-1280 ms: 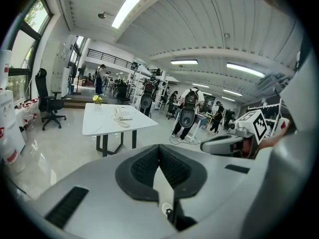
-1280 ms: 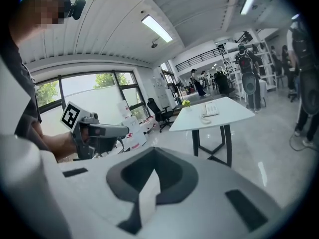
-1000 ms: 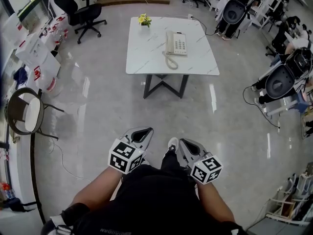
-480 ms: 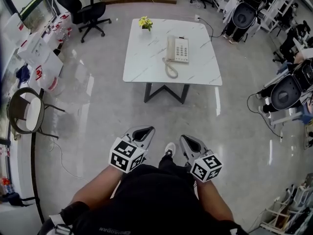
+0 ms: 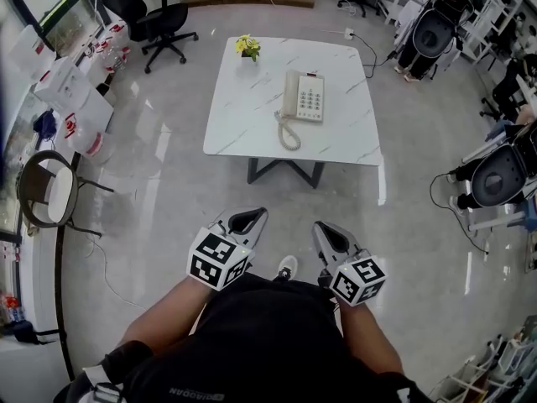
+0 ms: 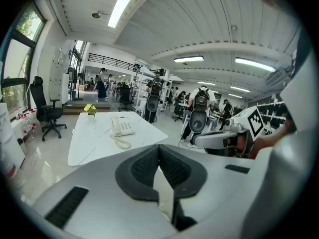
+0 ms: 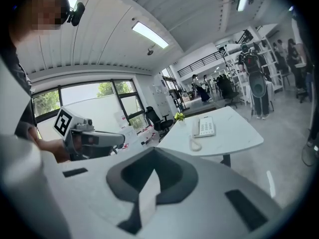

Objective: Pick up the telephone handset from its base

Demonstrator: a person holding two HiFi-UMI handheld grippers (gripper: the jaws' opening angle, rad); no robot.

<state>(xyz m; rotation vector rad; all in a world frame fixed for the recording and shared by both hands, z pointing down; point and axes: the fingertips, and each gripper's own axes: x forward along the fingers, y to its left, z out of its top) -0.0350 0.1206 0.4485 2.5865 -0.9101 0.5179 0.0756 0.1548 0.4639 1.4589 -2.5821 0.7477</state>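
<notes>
A cream telephone point(image 5: 304, 96) sits on a white marble table point(image 5: 252, 116) across the floor, with its handset point(image 5: 290, 93) resting on the base's left side and a coiled cord point(image 5: 285, 133) lying in front. Both gripper views show the telephone point(image 6: 121, 127) point(image 7: 204, 127) far ahead. My left gripper point(image 5: 249, 217) point(image 6: 159, 148) and right gripper point(image 5: 325, 229) point(image 7: 154, 151) are held close to the person's body, well short of the table. Both are shut and hold nothing.
A small pot of yellow flowers point(image 5: 247, 47) stands at the table's far left corner. A black office chair point(image 5: 147, 11) and white boxes point(image 5: 71, 99) are at the left, a round chair point(image 5: 46, 193) nearer. Machines on stands point(image 5: 491, 175) line the right side.
The table and telephone have come closer and sit lower in the head view. Both grippers have been carried forward towards them, still shut.
</notes>
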